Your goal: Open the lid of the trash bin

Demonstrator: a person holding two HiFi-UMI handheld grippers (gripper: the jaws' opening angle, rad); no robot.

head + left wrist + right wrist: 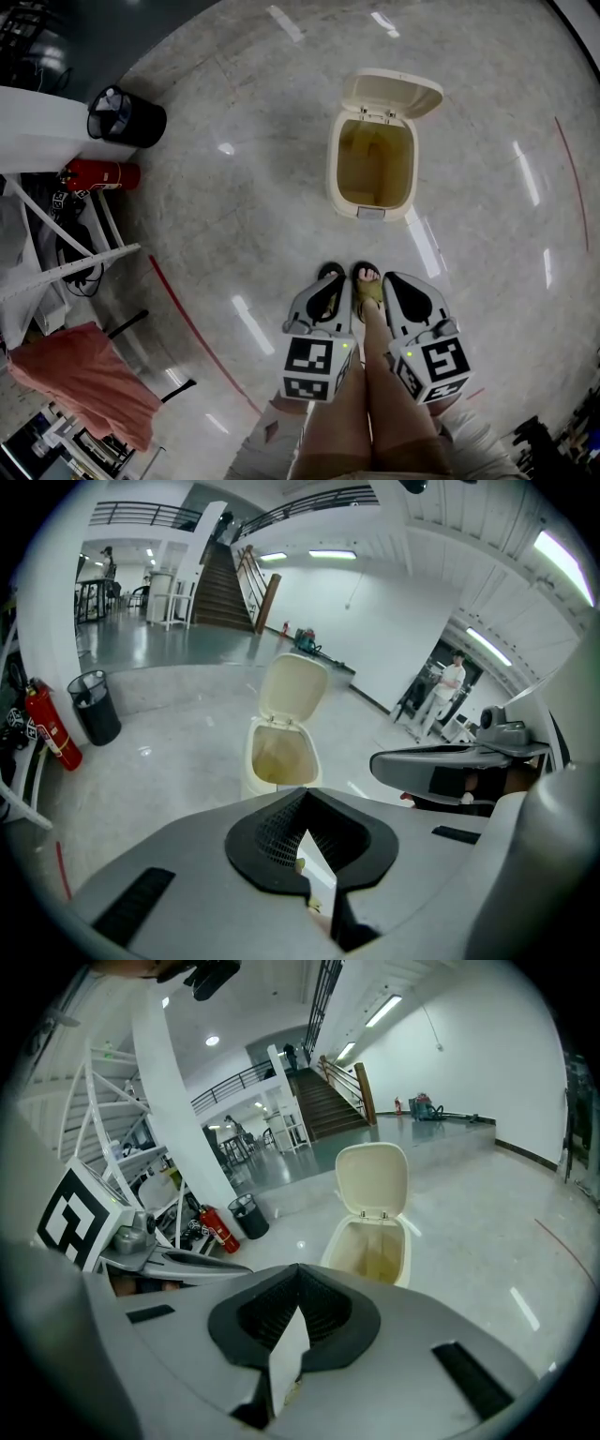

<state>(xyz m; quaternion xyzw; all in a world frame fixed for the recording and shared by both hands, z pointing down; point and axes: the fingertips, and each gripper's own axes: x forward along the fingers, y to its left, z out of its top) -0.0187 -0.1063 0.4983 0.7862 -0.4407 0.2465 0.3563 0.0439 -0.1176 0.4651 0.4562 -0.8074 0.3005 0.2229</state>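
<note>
A cream trash bin (373,169) stands on the floor ahead of me, its lid (394,92) swung up and back so the empty inside shows. The left gripper view has the bin (278,761) and raised lid (292,688) straight ahead, and the right gripper view shows the bin (370,1251) and lid (373,1177) too. My left gripper (329,279) and right gripper (397,281) hang side by side by my legs, well short of the bin. Both are shut with nothing between the jaws, as their own views show for the left gripper (305,794) and the right gripper (300,1269).
My sandalled feet (367,284) stand between the grippers. At the left are a black waste basket (127,117), a red fire extinguisher (101,174), a white rack (66,267) and a pink cloth (84,375). A red line (202,342) runs across the floor.
</note>
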